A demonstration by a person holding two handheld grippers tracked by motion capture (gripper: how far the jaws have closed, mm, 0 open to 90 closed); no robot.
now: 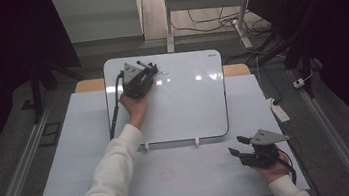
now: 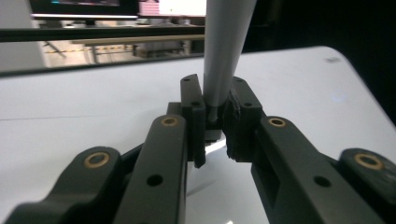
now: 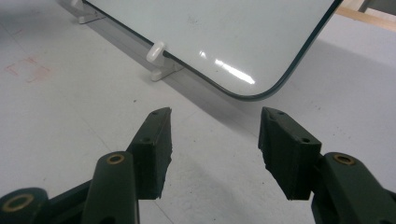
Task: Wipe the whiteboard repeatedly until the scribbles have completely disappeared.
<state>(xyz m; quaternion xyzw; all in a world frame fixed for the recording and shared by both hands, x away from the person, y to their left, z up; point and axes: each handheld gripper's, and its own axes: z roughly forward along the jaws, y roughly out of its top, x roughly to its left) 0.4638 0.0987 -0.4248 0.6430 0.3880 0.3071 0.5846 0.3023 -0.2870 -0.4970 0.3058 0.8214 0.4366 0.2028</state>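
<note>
A lab or workshop: floor rails [image 1: 17, 170] flank the counter [image 1: 69, 156], with loose cables [image 1: 213, 22] and a power strip [image 1: 280, 111] beyond it.

The left gripper [image 1: 145, 71] is extended far forward with jaws clamped, while the right gripper [image 1: 236, 146] rests near, jaws apart.

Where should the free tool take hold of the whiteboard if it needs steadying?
Probably the whiteboard's rounded near corner, approached from the table side by the open right tool: that thin edge sits raised on white clips and faces its jaws, and nothing lies between them.
</note>
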